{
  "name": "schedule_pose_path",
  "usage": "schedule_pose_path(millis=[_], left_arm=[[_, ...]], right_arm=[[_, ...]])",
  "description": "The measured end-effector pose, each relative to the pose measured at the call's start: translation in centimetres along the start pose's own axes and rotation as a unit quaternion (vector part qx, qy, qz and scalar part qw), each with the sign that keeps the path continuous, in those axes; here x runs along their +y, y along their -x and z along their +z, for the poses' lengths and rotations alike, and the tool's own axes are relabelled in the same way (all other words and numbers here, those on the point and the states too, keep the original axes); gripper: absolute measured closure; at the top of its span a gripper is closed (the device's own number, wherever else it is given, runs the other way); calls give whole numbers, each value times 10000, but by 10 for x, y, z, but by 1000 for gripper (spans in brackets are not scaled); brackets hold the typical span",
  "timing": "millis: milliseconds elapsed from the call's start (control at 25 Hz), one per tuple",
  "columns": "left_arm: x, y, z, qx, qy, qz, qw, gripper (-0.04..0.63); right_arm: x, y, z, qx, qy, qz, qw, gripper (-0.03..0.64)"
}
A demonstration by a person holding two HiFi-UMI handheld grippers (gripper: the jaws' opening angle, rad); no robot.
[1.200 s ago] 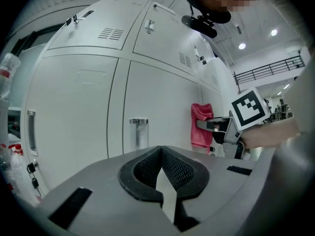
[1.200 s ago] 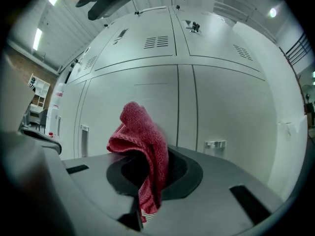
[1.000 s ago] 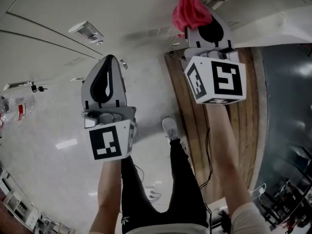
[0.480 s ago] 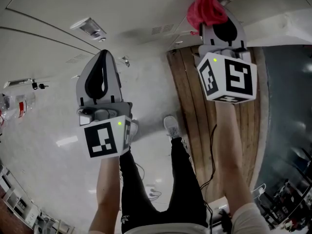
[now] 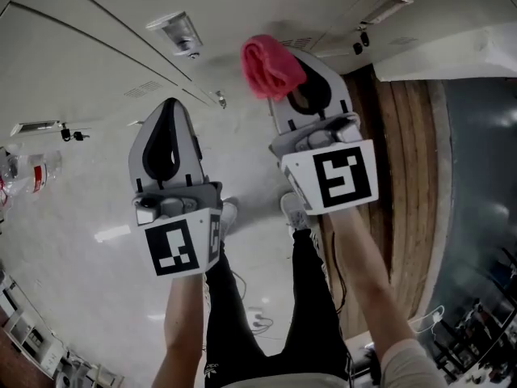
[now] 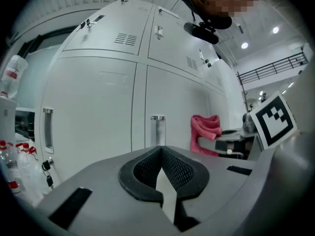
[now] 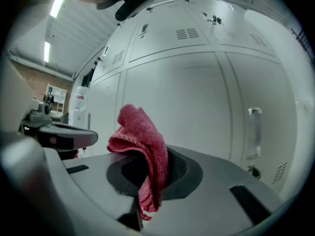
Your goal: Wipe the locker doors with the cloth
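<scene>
A pink-red cloth (image 5: pixel 271 65) is bunched in my right gripper (image 5: pixel 292 65), which is shut on it. It is held up close to the white locker doors (image 5: pixel 97 47); I cannot tell whether it touches them. In the right gripper view the cloth (image 7: pixel 142 144) droops over the shut jaws of the right gripper (image 7: pixel 147 168), with a locker door (image 7: pixel 187 92) ahead. My left gripper (image 5: pixel 169 107) is shut and holds nothing. It points at a door (image 6: pixel 93 107) near a metal handle (image 6: pixel 157 129). The cloth (image 6: pixel 205 132) shows to the right in the left gripper view.
A wooden plank strip (image 5: pixel 404 176) runs down the right beside dark floor. Plastic bottles (image 5: pixel 24 176) stand at the left, and keys (image 5: pixel 69 136) hang from a lock. The person's legs and shoes (image 5: pixel 292 212) are below, with a cable on the floor.
The right gripper has carried the cloth to the left, from over the wooden strip to in front of the locker doors. The left gripper has stayed about where it was.
</scene>
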State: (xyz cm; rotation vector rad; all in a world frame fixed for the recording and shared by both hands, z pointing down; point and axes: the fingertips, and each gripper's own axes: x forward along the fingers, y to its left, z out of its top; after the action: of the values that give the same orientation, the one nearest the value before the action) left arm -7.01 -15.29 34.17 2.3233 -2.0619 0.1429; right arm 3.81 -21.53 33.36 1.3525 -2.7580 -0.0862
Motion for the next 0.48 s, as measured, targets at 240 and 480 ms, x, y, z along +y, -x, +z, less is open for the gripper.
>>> schedule_pose_path(millis=[240, 480], left_arm=[[43, 18, -13, 62, 46, 146, 9999, 578], [78, 34, -22, 193, 44, 241, 9995, 578]], right_arm=[[96, -44, -36, 279, 20, 687, 9972, 578], [122, -75, -41, 205, -198, 624, 9976, 577]])
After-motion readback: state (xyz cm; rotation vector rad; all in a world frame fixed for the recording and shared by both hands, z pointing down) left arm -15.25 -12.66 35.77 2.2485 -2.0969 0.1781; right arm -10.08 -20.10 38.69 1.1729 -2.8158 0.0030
